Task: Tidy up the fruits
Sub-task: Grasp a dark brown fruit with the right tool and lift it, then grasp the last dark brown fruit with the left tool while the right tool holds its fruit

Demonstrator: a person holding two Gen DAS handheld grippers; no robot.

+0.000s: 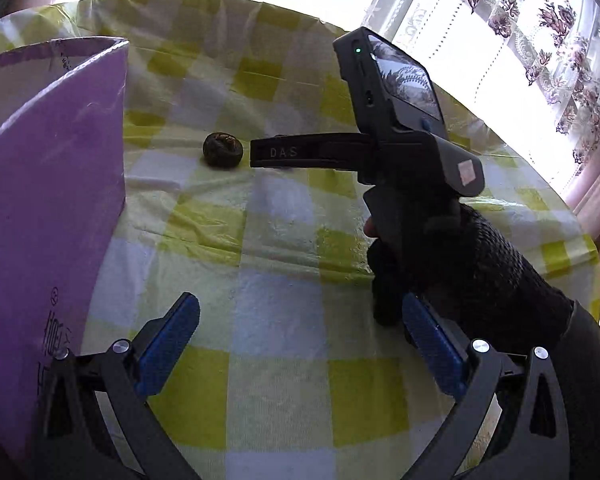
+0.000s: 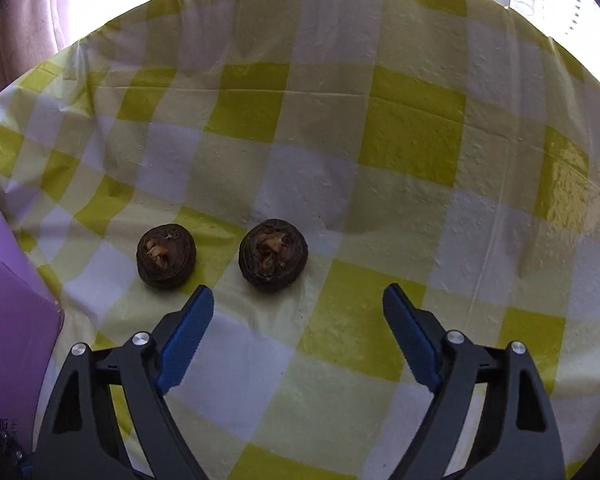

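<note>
Two dark brown round fruits lie on the yellow checked tablecloth in the right wrist view: one on the left (image 2: 166, 257) and one on the right (image 2: 273, 255). My right gripper (image 2: 298, 300) is open and empty, just short of the right fruit. In the left wrist view one fruit (image 1: 223, 150) shows, with the right gripper's finger (image 1: 284, 153) reaching beside it; the other fruit is hidden. My left gripper (image 1: 300, 312) is open and empty, held back over the cloth.
A purple cardboard box (image 1: 48, 184) stands on the left of the table, its corner also showing in the right wrist view (image 2: 12, 300). The round table's edge (image 1: 560, 200) curves on the right, with curtains (image 1: 540, 40) behind.
</note>
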